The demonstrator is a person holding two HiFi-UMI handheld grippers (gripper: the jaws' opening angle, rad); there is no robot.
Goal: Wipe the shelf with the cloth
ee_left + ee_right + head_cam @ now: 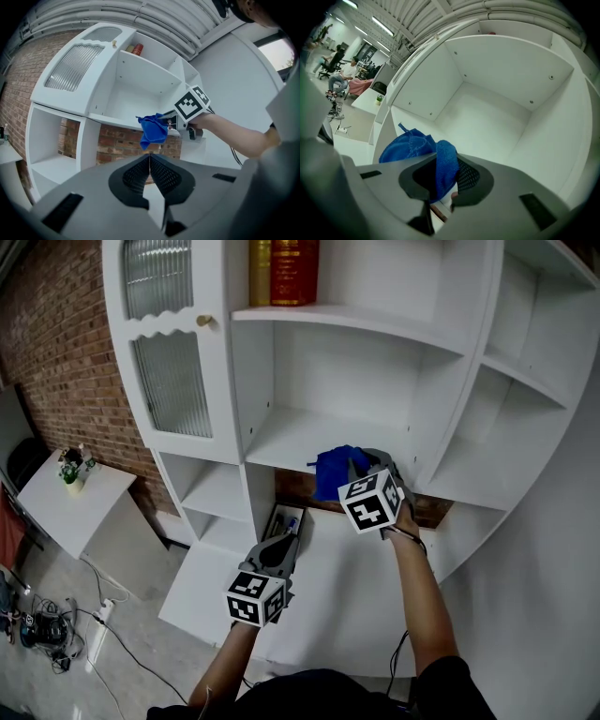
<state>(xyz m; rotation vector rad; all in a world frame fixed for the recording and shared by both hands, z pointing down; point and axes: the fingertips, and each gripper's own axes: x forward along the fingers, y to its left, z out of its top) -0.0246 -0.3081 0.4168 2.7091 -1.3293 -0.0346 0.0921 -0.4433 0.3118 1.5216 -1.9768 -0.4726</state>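
Note:
A blue cloth (336,471) hangs bunched at the front edge of the white shelf board (309,439) in the cabinet's middle compartment. My right gripper (361,470) is shut on the blue cloth (440,165), which fills its jaws and spills out to the left; the empty white compartment (487,122) lies straight ahead of it. My left gripper (281,547) is lower, in front of the bottom compartments, shut with nothing between its jaws. From the left gripper (150,165) view, the cloth (153,131) dangles below the shelf edge.
Red and yellow books (284,270) stand on the shelf above. A ribbed-glass cabinet door (172,382) is at left, curved side shelves (506,390) at right. A small white table (70,498) and floor cables (56,624) lie lower left. Bare brick shows behind the lower compartment (126,143).

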